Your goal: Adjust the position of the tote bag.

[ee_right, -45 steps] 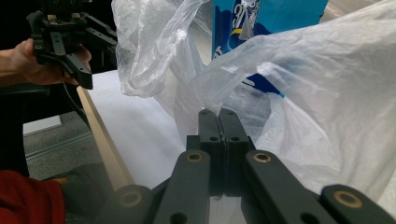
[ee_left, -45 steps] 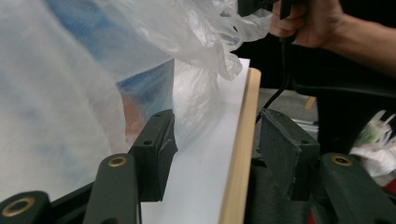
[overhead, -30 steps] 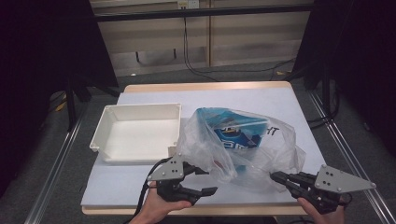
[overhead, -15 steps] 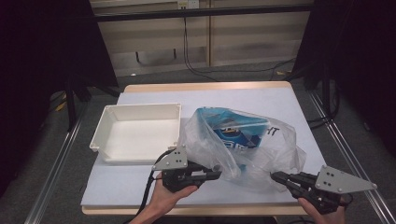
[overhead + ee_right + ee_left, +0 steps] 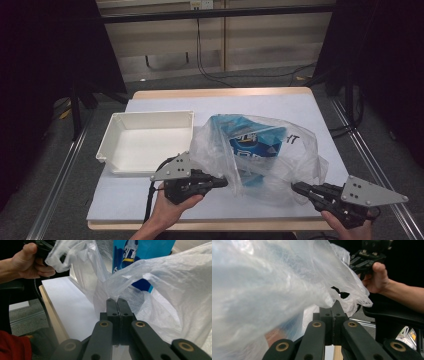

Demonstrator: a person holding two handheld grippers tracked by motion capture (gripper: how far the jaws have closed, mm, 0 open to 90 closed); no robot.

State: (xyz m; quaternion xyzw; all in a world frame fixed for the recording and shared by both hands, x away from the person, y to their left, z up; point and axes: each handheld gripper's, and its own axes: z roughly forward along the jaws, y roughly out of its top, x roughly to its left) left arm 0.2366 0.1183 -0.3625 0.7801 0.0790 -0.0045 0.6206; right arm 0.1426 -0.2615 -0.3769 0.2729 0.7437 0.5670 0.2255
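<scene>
Okay, your left gripper (image 5: 222, 182) has just been closing, and its jaws now pinch the near left edge of the clear plastic bag (image 5: 260, 150); in the left gripper view the jaws meet with the film caught at their tips. Your right gripper (image 5: 296, 188) is clamped on the bag's near right edge, jaws together on the film in the right gripper view. The bag sits mid-table on the white sheet (image 5: 260, 107), right of the white tray (image 5: 145, 142), just beside it. A blue packet (image 5: 252, 142) lies inside the bag. Both hands are at the table's near edge.
</scene>
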